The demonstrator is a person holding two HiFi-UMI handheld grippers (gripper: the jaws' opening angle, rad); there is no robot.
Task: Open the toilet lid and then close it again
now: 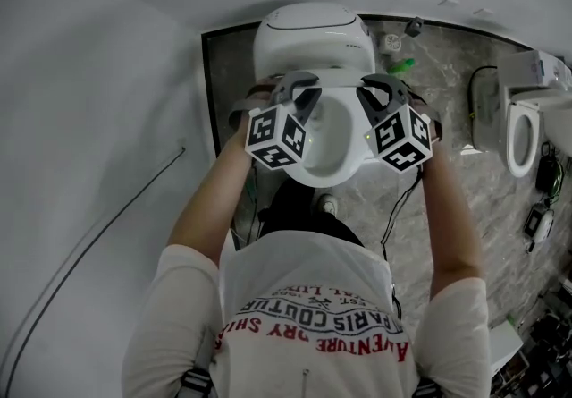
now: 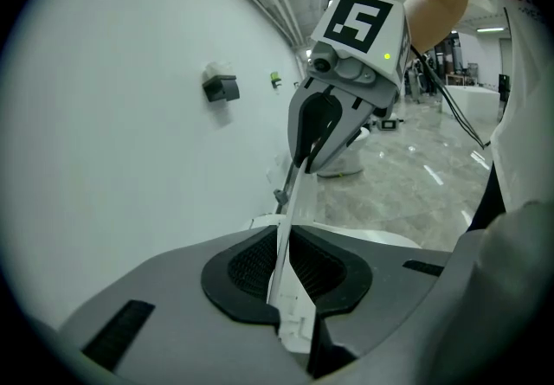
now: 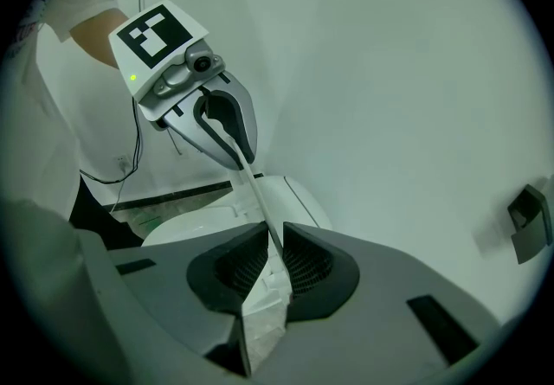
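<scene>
The white toilet [image 1: 313, 34] stands against the wall at the top of the head view. Its thin white lid [image 1: 326, 150] is lifted off the bowl and held between my two grippers, one on each side edge. My left gripper [image 1: 299, 92] is shut on the lid's left edge [image 2: 290, 210], which runs as a thin white strip between its black pads [image 2: 251, 266]. My right gripper [image 1: 380, 90] is shut on the opposite edge [image 3: 260, 202]. Each gripper view shows the other gripper across the lid: the right gripper [image 2: 322, 128] and the left gripper [image 3: 223, 128].
A white wall fills the left side, with a thin cable [image 1: 107, 226] running down it and a small dark box [image 2: 221, 87] mounted on it. A second toilet [image 1: 523, 132] stands at the right on the grey marble floor [image 1: 447, 92]. A green bottle [image 1: 400, 65] lies beside the toilet.
</scene>
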